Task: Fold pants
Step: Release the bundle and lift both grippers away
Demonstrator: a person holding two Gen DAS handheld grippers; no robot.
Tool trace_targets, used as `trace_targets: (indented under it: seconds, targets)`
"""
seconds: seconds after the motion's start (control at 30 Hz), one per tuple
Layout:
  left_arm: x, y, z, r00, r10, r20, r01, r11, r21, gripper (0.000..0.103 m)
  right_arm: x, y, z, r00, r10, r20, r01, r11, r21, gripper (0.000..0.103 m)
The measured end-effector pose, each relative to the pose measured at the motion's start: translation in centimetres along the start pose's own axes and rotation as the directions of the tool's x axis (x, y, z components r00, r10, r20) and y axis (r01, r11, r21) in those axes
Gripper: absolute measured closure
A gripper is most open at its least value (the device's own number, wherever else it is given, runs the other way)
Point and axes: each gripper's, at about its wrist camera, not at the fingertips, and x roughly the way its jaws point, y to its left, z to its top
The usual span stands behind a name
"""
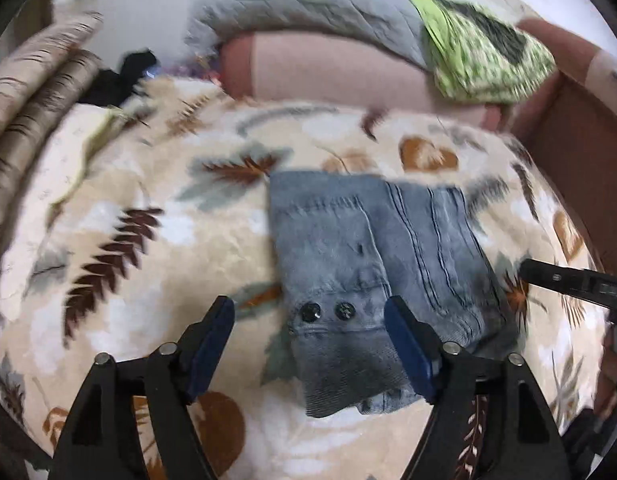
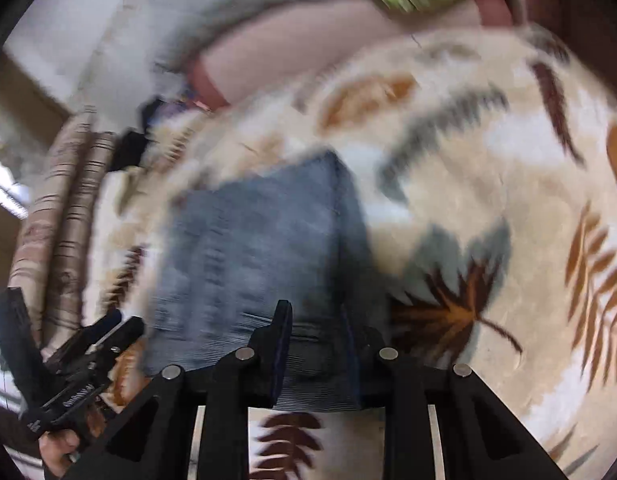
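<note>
The left gripper (image 1: 310,316) holds its fingers wide above the folded denim pants (image 1: 372,264). These lie on the leaf-patterned blanket (image 1: 148,240). The right gripper (image 2: 320,320), fingers parted, hovers at their 5 o'clock edge. A green cloth (image 1: 480,52) lies beyond at 1 o'clock.

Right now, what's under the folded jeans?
The folded jeans lie flat on the leaf-print blanket, which shows on every side of them. Whatever lies directly beneath the denim is covered. Both tongs, left and right, are open and hold nothing.
</note>
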Motion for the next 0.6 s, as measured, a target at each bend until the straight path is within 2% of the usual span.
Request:
trace_targets:
  seconds: [0.07,0.1,0.13,0.17,0.2,0.27,0.33,0.43,0.47,0.53,0.6]
  targets:
    - [1.2,-0.5,-0.5,0.999,0.023,-0.03,-0.022,1.0,0.016,0.02,0.7,1.6,-0.3,0.998,0.055,-0.023,-0.056,0.998,-0.041,0.065]
    - [2.2,-0.8,-1.0,0.996,0.045,-0.077,-0.043,0.998,0.037,0.02,1.7,1.9,-0.6,0.998,0.048,-0.043,-0.05,0.997,-0.061,0.048]
    - [4.1,-1.3,-1.7,0.984,0.085,-0.154,-0.074,0.995,0.074,0.019,3.1,1.9,-1.4,0.997,-0.002,-0.073,-0.004,0.996,-0.089,0.03]
    - [4.8,-1.4,-2.2,0.983,0.093,-0.156,-0.082,0.994,0.077,0.019,5.7,1.2,-2.5,0.982,-0.118,-0.148,0.099,0.987,-0.128,0.028]
    - [4.9,-1.5,-2.2,0.989,0.083,-0.125,-0.076,0.995,0.061,0.018,7.2,0.6,-3.4,0.966,-0.164,-0.198,0.138,0.981,-0.139,0.028]
    - [4.5,-1.4,-2.2,0.989,0.091,-0.118,-0.086,0.995,0.051,0.017,5.9,0.7,-3.9,0.981,-0.142,-0.129,0.122,0.981,-0.148,0.028]
    - [4.6,-1.5,-2.0,0.989,0.09,-0.118,-0.083,0.995,0.063,0.018,4.7,1.2,-3.7,0.979,-0.153,-0.136,0.135,0.981,-0.137,0.028]
    - [4.5,-1.5,-2.2,0.989,0.083,-0.125,-0.077,0.996,0.048,0.017,3.0,2.3,-3.8,0.992,-0.121,-0.047,0.111,0.979,-0.169,0.026]
    - [4.6,-1.5,-2.3,0.989,0.081,-0.126,-0.077,0.996,0.042,0.017,3.5,2.2,-4.1,0.99,-0.128,-0.064,0.115,0.977,-0.178,0.023]
    - [4.4,-1.6,-2.4,0.989,0.078,-0.125,-0.073,0.996,0.044,0.017,6.6,1.5,-4.8,0.969,-0.175,-0.176,0.141,0.971,-0.191,0.02]
    - [3.9,-1.6,-2.5,0.989,0.084,-0.118,-0.078,0.996,0.049,0.017,6.0,2.0,-5.2,0.975,-0.181,-0.131,0.151,0.966,-0.212,0.02]
